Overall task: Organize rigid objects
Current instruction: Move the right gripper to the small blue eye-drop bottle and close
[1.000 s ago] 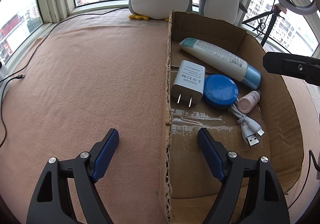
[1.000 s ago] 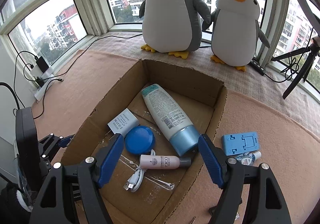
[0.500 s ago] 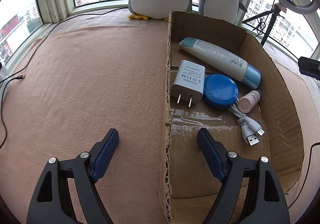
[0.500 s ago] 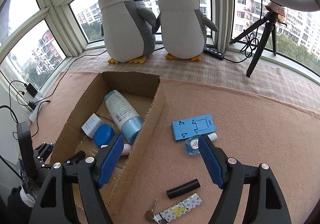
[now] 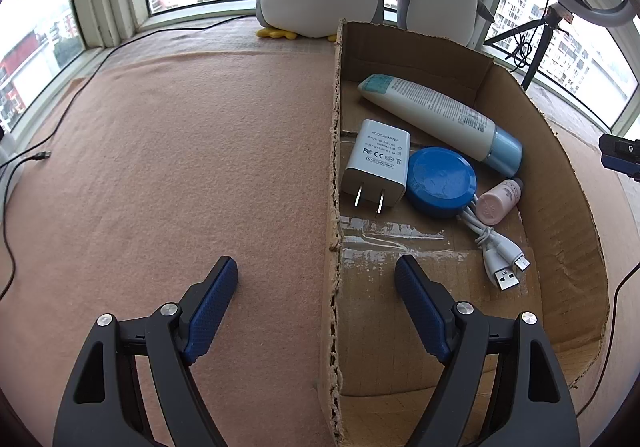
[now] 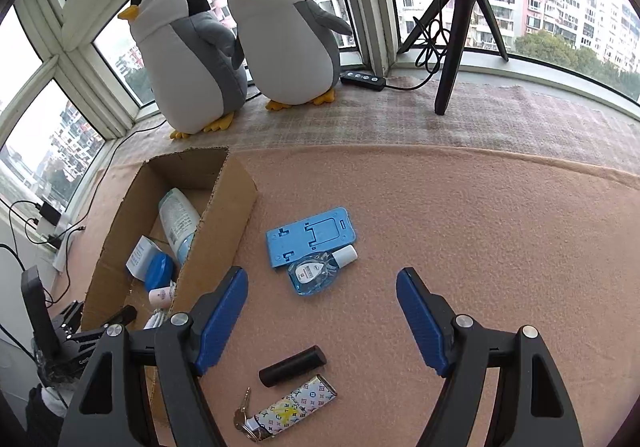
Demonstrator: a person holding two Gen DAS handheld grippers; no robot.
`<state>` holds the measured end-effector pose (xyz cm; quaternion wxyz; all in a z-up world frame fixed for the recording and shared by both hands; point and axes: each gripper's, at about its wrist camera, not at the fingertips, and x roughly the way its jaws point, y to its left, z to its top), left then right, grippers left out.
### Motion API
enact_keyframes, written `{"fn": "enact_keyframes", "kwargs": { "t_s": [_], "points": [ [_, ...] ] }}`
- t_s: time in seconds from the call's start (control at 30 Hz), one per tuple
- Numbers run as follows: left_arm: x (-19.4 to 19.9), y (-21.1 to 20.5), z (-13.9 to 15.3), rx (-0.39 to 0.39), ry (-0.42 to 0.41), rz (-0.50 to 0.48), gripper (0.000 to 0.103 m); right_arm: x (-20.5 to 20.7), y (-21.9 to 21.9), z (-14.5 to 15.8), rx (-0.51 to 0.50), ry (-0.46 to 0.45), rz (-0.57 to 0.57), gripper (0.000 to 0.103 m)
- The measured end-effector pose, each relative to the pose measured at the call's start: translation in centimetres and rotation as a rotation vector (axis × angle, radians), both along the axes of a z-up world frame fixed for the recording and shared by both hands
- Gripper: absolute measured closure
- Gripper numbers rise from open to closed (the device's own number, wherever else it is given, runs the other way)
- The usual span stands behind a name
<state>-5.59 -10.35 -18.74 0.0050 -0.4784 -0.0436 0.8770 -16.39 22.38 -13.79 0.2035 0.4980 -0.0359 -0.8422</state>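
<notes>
both grippers were spread and empty: the left gripper (image 5: pixel 316 275) straddled the box (image 5: pixel 560 183) wall, the right gripper (image 6: pixel 322 287) hung over the blanket (image 6: pixel 480 231) near the blue stand (image 6: pixel 310 235) and small bottle (image 6: pixel 316 273).

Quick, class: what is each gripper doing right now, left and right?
Left gripper: open, holding nothing, straddling the cardboard box wall.
Right gripper: open, holding nothing, above the pink mat.

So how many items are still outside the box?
4, all on the mat right of the box: blue stand, small clear bottle touching its near edge, black cylinder, patterned lighter with keys nearest. Others may lie out of view.
</notes>
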Motion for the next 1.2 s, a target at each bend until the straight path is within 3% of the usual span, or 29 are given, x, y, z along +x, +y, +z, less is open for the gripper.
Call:
{"fn": "enact_keyframes", "kwargs": {
  "t_s": [0.4, 1.03, 1.2],
  "points": [
    [-0.1, 0.1, 0.0, -0.009, -0.001, -0.003, 0.020, -0.7, -3.1, -2.9, 0.142, 0.042, 0.220, 0.030],
    [0.1, 0.0, -0.1, -0.011, -0.008, 0.012, 0.019, -2.8, -4.9, -5.7, 0.194, 0.003, 0.309, 0.030],
    [0.1, 0.1, 0.0, -0.017, -0.009, 0.007, 0.018, -2.5, -4.9, -5.8, 0.228, 0.016, 0.295, 0.046]
  ]
}}
